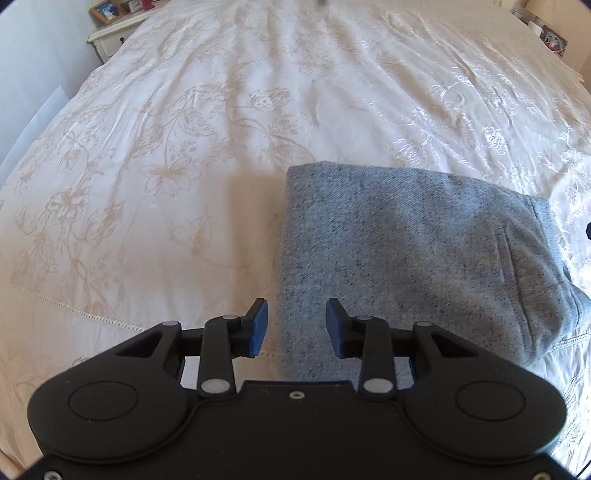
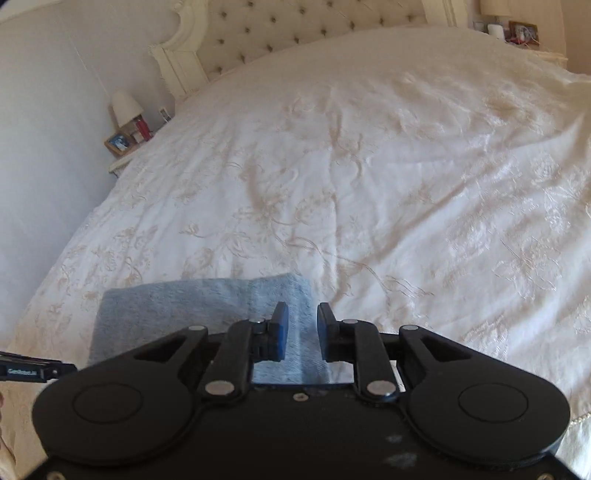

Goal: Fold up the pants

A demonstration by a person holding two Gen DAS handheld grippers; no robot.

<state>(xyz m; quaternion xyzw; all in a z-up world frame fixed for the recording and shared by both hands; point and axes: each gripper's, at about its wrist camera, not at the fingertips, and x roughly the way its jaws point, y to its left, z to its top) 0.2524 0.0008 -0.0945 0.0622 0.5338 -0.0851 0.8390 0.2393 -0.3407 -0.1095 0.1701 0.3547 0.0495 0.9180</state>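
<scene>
Cream floral bedspread (image 2: 369,192), tufted headboard (image 2: 295,33), nightstand (image 1: 107,40) with lamp (image 2: 126,105), perhaps framed photo (image 2: 119,143)

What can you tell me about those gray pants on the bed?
The gray pants are sweatpants of speckled, fleecy-looking knit, folded into a thick, roughly square bundle. A pocket opening and a ribbed waistband show at the right end. They lie flat on the cream floral bedspread, near its front edge. The left gripper and right gripper are above them, fingers open, holding nothing.
</scene>
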